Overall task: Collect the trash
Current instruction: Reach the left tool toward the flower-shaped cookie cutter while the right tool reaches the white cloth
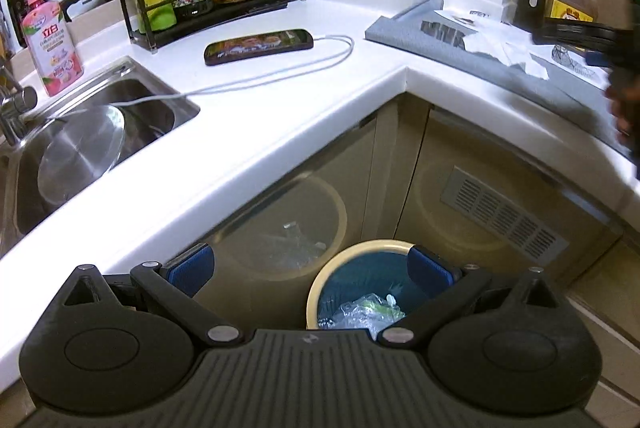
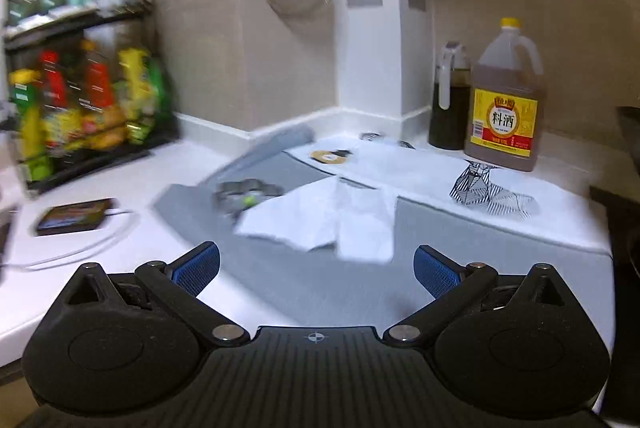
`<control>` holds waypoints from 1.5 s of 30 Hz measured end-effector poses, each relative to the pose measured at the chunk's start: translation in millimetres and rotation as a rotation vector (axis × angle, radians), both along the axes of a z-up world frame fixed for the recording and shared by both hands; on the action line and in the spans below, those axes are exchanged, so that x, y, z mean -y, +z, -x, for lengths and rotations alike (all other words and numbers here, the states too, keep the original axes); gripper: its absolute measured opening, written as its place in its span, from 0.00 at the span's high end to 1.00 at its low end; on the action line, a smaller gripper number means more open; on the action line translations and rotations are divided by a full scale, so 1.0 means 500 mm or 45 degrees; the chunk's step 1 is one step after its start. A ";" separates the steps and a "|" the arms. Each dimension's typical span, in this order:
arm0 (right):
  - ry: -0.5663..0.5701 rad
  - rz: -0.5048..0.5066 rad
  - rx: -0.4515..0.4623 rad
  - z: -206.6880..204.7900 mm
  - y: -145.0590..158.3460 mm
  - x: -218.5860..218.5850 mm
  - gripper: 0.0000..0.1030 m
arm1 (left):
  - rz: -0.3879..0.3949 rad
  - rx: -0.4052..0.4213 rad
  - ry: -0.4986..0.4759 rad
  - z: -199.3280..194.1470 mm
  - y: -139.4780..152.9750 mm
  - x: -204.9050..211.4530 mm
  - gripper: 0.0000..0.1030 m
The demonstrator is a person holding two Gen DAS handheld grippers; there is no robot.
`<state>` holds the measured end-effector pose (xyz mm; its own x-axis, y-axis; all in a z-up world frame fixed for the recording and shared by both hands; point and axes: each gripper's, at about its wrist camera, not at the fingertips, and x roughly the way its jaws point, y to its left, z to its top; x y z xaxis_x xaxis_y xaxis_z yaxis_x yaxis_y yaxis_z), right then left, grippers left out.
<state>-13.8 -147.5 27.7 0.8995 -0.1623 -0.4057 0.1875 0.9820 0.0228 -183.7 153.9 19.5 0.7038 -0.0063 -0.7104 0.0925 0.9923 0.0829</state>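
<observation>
Both grippers are spread wide and hold nothing: left gripper [image 1: 311,272] over one trash bin [image 1: 320,280] at 6 o'clock, right gripper [image 2: 317,268] facing one white tissue [image 2: 332,220] at 12 o'clock, bare mat around it.

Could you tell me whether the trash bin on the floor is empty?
Not empty: crumpled clear plastic lies inside the trash bin.

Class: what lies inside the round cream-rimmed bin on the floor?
The round cream-rimmed bin has a blue liner holding crumpled clear plastic wrappers. The left gripper covers its near side, and whatever lies beneath the wrappers is hidden.
</observation>
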 end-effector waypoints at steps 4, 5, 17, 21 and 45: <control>0.001 0.009 -0.080 -0.132 -0.020 0.032 0.00 | -0.035 0.012 -0.006 -0.046 0.020 0.021 0.00; -0.001 0.016 -0.109 -0.163 -0.029 0.038 0.00 | -0.040 0.015 -0.013 -0.061 0.025 0.029 0.00; 0.064 0.092 -0.178 -0.220 -0.094 0.064 0.96 | 0.008 0.162 -0.255 -0.346 0.118 0.219 0.00; -0.022 0.019 -0.151 -0.180 -0.084 0.137 0.96 | 0.047 0.171 -0.305 -0.459 0.117 0.309 0.00; -0.039 0.016 -0.242 -0.191 -0.098 0.173 0.00 | -0.086 0.017 -0.383 -0.744 -0.044 0.490 0.00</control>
